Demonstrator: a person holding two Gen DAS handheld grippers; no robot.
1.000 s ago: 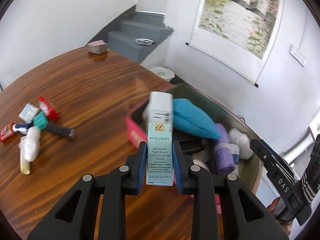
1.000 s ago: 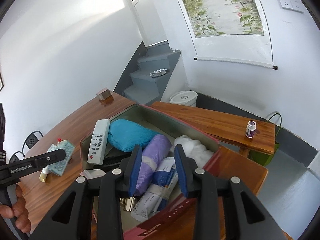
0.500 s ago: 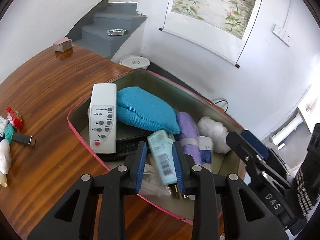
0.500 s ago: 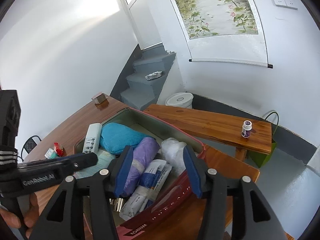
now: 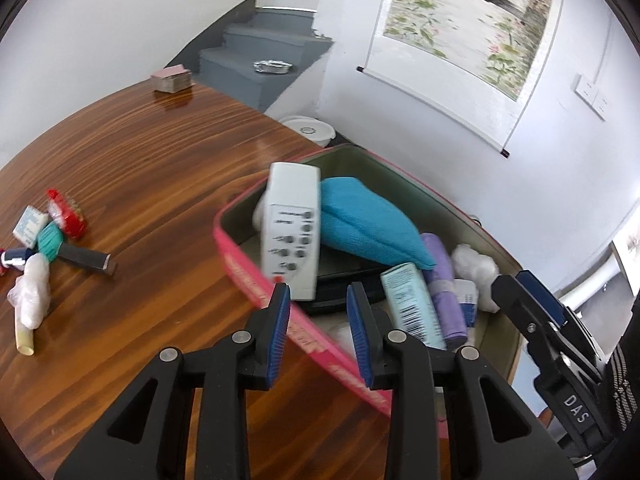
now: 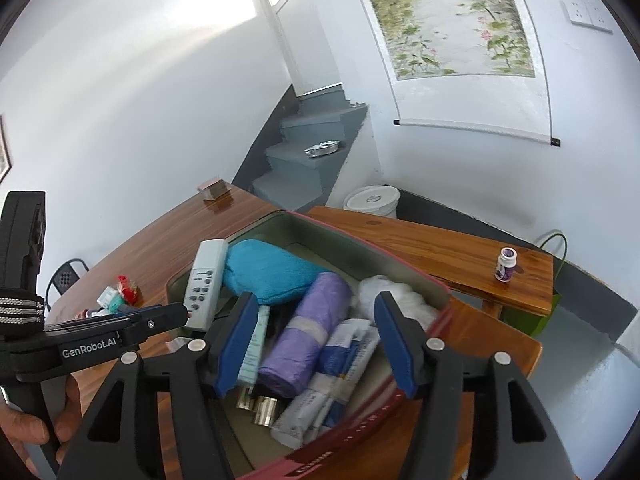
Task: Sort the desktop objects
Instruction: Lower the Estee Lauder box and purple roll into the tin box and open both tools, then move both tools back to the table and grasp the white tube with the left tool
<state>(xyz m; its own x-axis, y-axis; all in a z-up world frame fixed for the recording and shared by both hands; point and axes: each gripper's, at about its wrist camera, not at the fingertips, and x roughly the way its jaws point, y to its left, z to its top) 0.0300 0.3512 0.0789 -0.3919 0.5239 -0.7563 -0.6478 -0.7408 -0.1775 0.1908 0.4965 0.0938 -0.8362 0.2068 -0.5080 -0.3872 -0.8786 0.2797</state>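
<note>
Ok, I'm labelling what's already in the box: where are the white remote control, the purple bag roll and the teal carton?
white remote control [image 5: 291,236], left wrist view, on its button face.
purple bag roll [image 6: 306,332], right wrist view, mid-roll.
teal carton [image 5: 412,304], left wrist view, on its barcode side.

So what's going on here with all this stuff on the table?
A person is tidying a wooden table with a hand-held gripper in each hand, sorting small items into a pink-rimmed box. The pale blue carton now lies inside it, beside a white remote, and the left gripper stands open and empty, its jaws having just opened. The right gripper, also just opened, holds nothing. A few small items wait on the table.
</note>
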